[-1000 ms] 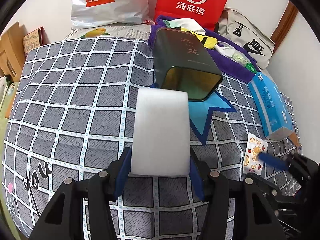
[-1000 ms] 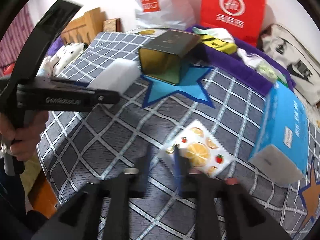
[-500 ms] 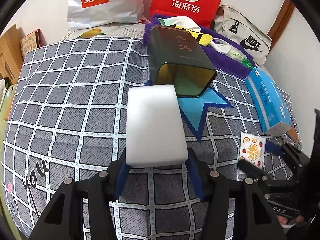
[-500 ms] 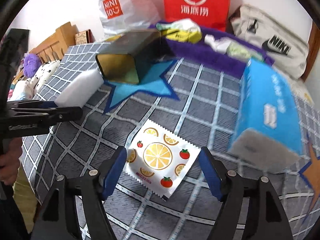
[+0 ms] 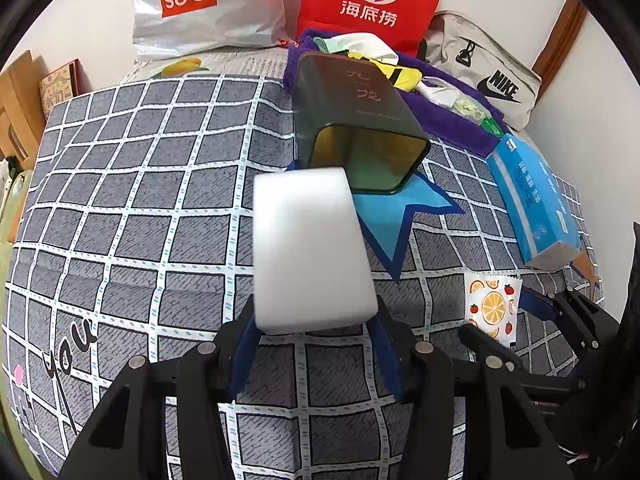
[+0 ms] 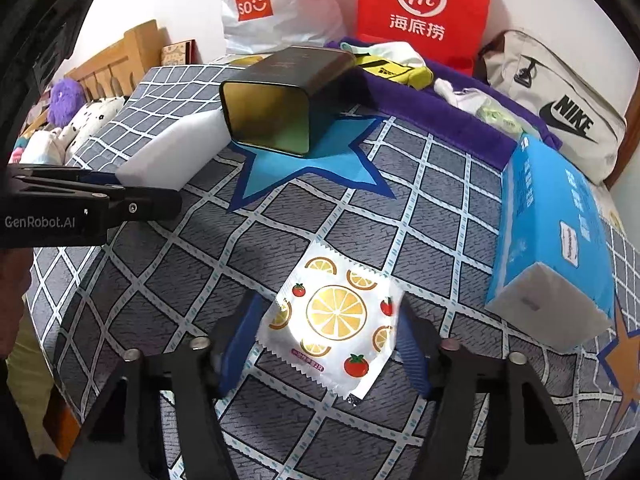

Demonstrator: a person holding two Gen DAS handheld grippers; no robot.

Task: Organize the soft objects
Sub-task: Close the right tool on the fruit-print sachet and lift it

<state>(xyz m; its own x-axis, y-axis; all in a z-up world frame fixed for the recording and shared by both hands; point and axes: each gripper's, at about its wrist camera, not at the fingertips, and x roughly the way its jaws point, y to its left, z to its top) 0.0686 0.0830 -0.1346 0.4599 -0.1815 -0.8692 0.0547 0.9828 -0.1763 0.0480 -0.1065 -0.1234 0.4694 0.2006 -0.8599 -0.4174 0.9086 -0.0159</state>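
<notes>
My left gripper point(image 5: 314, 346) is shut on a white foam sponge block point(image 5: 310, 250) and holds it above the checked bedspread, its far end near the open mouth of a dark green tin point(image 5: 360, 136) lying on its side. The sponge point(image 6: 176, 150) and tin point(image 6: 280, 104) also show in the right wrist view. My right gripper point(image 6: 326, 348) is open, its jaws on either side of a white wet-wipe packet point(image 6: 332, 320) with orange and tomato prints, which lies flat on the bed. The packet also shows in the left wrist view point(image 5: 494, 304).
A blue tissue pack point(image 6: 556, 232) lies right of the packet. At the back are a purple towel with clothes point(image 5: 440, 96), a Miniso bag point(image 5: 200, 4), a red bag point(image 5: 372, 0) and a Nike pouch point(image 6: 560, 100). Plush toys point(image 6: 76, 120) sit by the wooden headboard.
My right gripper has opened and moved forward so its jaws now straddle the packet. My left gripper has carried the sponge a little left and closer to the tin's mouth.
</notes>
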